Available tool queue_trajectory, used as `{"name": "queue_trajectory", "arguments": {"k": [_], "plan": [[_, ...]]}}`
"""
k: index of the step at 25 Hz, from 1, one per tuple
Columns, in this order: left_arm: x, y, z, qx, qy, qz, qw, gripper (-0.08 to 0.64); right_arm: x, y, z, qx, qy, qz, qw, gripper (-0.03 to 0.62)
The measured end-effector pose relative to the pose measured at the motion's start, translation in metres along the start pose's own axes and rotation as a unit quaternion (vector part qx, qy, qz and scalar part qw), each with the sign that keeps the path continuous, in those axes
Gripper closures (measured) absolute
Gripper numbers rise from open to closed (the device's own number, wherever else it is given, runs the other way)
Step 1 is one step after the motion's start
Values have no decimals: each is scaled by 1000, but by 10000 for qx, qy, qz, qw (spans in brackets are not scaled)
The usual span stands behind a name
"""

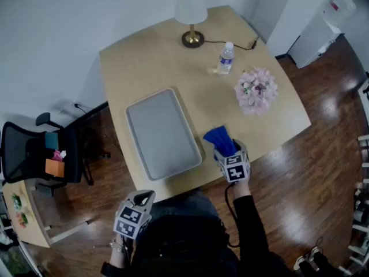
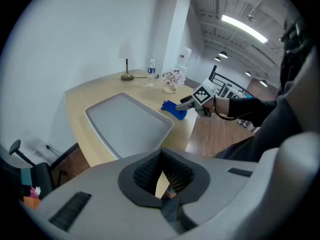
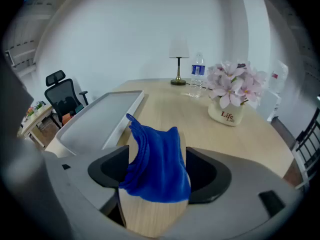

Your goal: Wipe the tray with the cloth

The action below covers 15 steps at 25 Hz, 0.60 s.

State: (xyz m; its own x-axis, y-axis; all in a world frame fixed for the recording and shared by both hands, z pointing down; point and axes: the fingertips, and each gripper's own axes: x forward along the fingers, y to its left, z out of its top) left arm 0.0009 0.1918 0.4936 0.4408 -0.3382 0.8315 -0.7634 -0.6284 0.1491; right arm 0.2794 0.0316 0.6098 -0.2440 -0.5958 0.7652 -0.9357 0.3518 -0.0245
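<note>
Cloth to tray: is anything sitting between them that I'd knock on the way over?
Nothing visible. The cloth lies just right of the tray in the head view, with only a strip of bare table between them. The bottle and flowers stand farther back, off that path.

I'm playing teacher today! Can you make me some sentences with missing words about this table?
The cloth between the right gripper's open jaws is ____. In the head view, the cloth lies to the ____ of the tray. The flowers are ____. Between the lamp and the flowers stands a water ____.
Missing words: blue; right; pink; bottle.
</note>
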Motion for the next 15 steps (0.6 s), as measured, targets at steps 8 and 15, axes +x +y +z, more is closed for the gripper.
{"name": "queue_trajectory", "arguments": {"k": [8, 15], "plan": [[8, 24, 9, -358, -256, 61, 9990, 560, 43, -16, -5, -162, 509, -41, 9986, 227], [5, 50, 27, -287, -510, 101, 9982, 560, 52, -12, -19, -102, 948, -154, 9953, 270]]}}
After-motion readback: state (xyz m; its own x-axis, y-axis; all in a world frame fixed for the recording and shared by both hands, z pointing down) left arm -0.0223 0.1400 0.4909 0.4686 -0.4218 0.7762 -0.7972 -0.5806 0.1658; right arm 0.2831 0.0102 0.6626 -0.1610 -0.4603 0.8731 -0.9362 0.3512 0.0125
